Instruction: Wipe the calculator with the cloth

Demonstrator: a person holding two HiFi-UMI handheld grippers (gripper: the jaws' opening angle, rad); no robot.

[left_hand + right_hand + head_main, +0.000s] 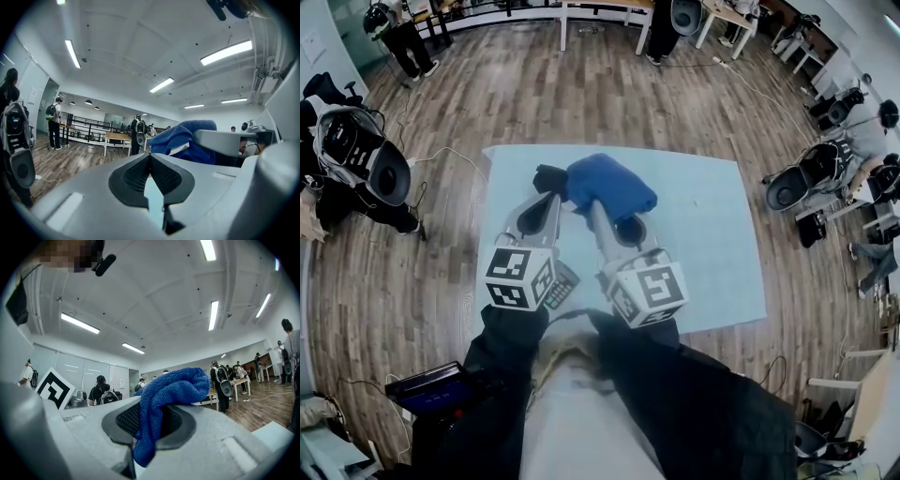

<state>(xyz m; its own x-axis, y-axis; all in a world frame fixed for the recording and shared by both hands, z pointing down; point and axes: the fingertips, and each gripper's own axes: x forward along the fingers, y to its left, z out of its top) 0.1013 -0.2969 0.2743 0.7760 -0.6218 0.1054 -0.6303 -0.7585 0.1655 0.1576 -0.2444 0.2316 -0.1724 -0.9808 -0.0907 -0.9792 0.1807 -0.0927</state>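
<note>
My right gripper [598, 202] is shut on a blue cloth [611, 186], which bunches above the light-blue table [703, 234]. In the right gripper view the cloth [173, 387] is pinched between the dark pads and droops from the right gripper [150, 413]. Just left of it, my left gripper [551, 183] is shut with nothing in it; in its own view the pads of the left gripper [150, 157] meet, and the cloth [185, 138] shows beyond. Under the left gripper's marker cube, part of the calculator [562, 284] with its keypad lies on the table. Both grippers tilt up toward the ceiling.
Wooden floor surrounds the table. A person with a backpack rig [356, 150] is at the left, and a device with a lit screen [431, 389] sits at the lower left. Chairs and desks [806, 178] stand to the right and at the back.
</note>
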